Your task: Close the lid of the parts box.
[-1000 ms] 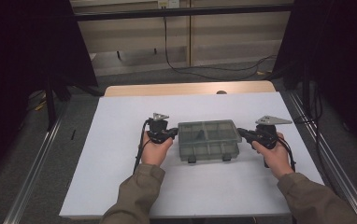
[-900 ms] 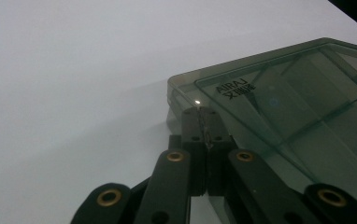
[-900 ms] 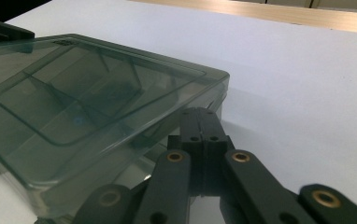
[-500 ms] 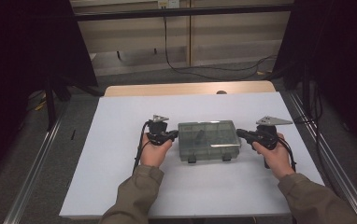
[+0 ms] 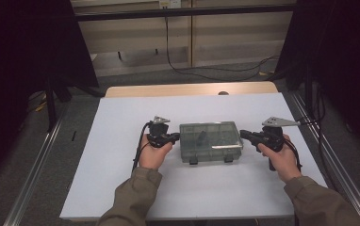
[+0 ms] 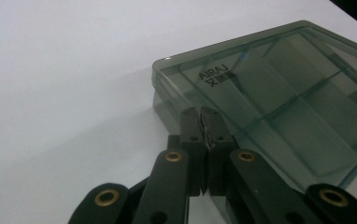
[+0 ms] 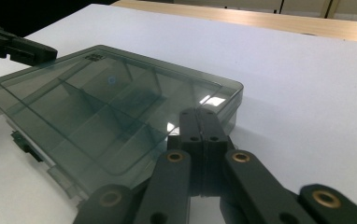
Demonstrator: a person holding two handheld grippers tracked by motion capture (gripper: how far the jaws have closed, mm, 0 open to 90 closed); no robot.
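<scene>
Smoky-grey plastic box [image 5: 210, 141] lies closed mid-worktop [image 5: 121, 188], the left hand-held gripper [image 5: 174, 137] and right hand-held gripper [image 5: 242, 134], jaws pressed together on nothing, bracketing its short ends, apparently to steady it.

The right tool [image 7: 203, 114] has its two black jaws pressed together, with no gap between them, and their tips are at the near corner of a smoky transparent box [image 7: 106, 112]. The box lies flat on the white worktop [image 7: 307, 84], its lid is closed, and dividers show through the lid. The left tool [image 7: 15, 49] reaches the box's far corner.
</scene>
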